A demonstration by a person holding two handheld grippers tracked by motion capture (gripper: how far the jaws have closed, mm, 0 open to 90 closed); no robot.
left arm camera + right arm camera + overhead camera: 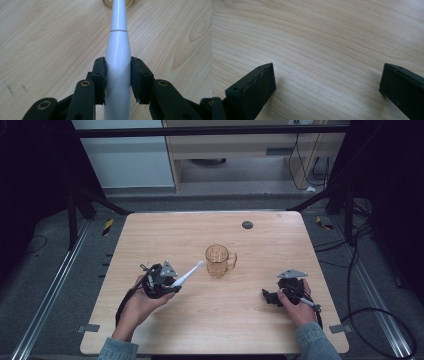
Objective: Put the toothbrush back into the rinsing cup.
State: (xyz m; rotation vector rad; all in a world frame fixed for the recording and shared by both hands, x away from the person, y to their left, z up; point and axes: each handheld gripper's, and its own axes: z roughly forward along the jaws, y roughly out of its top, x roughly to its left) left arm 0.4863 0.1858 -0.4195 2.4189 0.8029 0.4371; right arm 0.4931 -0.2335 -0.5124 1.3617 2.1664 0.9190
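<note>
While my left gripper (pixel 172 287) hangs over the near left part of the surface (pixel 260 320), its jaws are clamped on the thick body of a white electric toothbrush (pixel 186 275), which slants up and away toward the amber glass mug (pixel 218 260) standing mid-surface with its handle to the right. From the left gripper view I see the pads (pixel 99 75) pressed to both sides of the white handle (pixel 118 72), and the mug's base (pixel 125 3) just past the narrow neck. From the high view my right gripper (pixel 269 298) sits near the right edge, well apart from the mug; its own view shows both jaws spread wide over bare wood, holding nothing
</note>
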